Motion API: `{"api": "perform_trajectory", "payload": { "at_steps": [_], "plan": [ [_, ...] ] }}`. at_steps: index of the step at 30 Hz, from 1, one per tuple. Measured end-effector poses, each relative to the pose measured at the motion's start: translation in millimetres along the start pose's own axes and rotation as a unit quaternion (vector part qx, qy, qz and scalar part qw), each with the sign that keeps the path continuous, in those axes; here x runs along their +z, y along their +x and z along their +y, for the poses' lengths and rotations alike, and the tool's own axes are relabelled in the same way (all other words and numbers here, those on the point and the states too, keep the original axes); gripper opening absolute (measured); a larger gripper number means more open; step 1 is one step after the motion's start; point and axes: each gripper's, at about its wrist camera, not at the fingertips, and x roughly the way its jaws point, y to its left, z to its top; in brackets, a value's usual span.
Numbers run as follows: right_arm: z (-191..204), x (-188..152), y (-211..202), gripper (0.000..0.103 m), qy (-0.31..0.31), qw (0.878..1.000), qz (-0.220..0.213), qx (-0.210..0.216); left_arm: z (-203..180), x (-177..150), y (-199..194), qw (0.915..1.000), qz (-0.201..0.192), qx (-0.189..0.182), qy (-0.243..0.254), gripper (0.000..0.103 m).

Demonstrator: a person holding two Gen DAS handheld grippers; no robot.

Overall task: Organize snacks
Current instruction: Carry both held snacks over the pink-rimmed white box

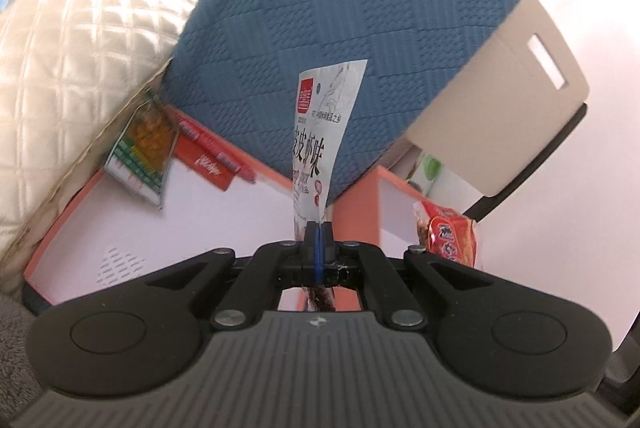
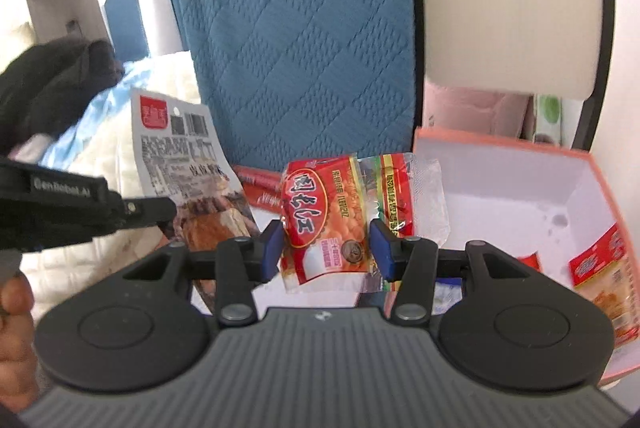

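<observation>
My left gripper (image 1: 319,240) is shut on the lower edge of a tall white snack packet (image 1: 326,131) with black lettering, which stands upright in front of the blue cushion (image 1: 352,27). In the right wrist view that packet (image 2: 180,147) hangs at the left from the left gripper (image 2: 168,209). My right gripper (image 2: 326,248) is shut on a red snack packet (image 2: 316,224); its blue pads (image 2: 272,248) press both sides. This red packet (image 1: 450,236) shows at the lower right of the left wrist view. Both packets hang above the pink boxes.
A pink box with a white inside (image 1: 80,220) holds a green and yellow packet (image 1: 142,151) and a red one (image 1: 208,159). Another pink box (image 2: 500,155) holds a red and orange packet (image 2: 600,276). A quilted cream cover (image 1: 72,47) and a beige board (image 2: 512,7) flank the cushion.
</observation>
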Motion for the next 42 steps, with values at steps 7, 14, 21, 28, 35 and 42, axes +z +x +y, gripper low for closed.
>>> {"api": "perform_trajectory", "payload": {
  "at_steps": [7,14,21,28,35,42],
  "plan": [
    [-18.4,28.5,-28.4,0.05,0.0,1.0,-0.028,-0.003,-49.6,14.2,-6.2,0.9996,-0.009,-0.022,0.014,0.0],
    [-44.2,50.8,-51.9,0.05,-0.003,0.999,-0.052,-0.012,-111.0,17.0,-4.3,0.9971,-0.02,-0.033,0.065,0.0],
    [-86.3,55.3,-64.5,0.05,0.008,0.998,-0.056,-0.037,-155.5,-3.1,18.8,0.9951,-0.003,-0.054,0.083,0.0],
    [-134.4,30.1,-46.4,0.05,0.028,0.998,-0.009,-0.059,-189.3,-42.9,72.7,0.9911,0.042,-0.05,0.115,0.0],
    [-175.6,-0.3,-18.4,0.05,0.04,0.996,0.045,-0.07,-200.1,-74.7,123.2,0.989,0.084,-0.043,0.114,0.0],
    [-199.8,-25.1,14.0,0.05,0.05,0.992,0.092,-0.067,-202.2,-93.5,155.0,0.9861,0.113,-0.032,0.118,0.0]
  ]
}}
